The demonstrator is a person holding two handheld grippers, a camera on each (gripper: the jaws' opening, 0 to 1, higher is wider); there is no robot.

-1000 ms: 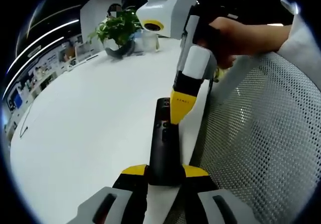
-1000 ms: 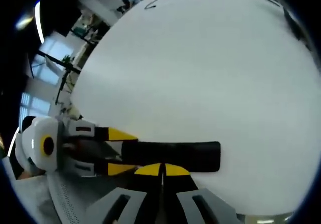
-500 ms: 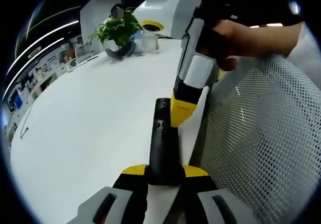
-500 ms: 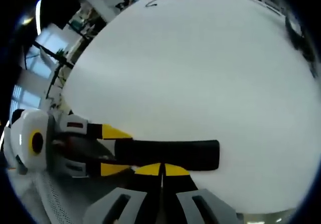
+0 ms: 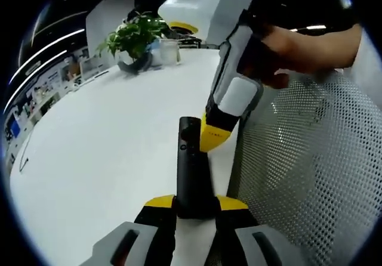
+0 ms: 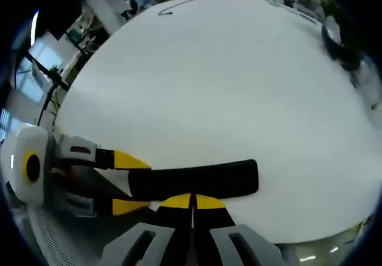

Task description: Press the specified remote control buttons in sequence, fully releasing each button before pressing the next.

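In the left gripper view my left tongs (image 5: 196,205) clamp the near end of the black remote control (image 5: 190,161), which lies along the right edge of the white surface (image 5: 107,152). Far left on that surface stands a potted plant (image 5: 134,36). To the right, my right tongs (image 5: 210,142) come down with their yellow tips together (no gap between them) resting on the remote's buttons near its far end; a hand (image 5: 280,45) holds them above a mesh chair back (image 5: 304,170). In the right gripper view the remote control (image 6: 194,179) lies crosswise just beyond the pinched tips of the right tongs (image 6: 192,201), with the left tongs (image 6: 128,182) gripping its left end.
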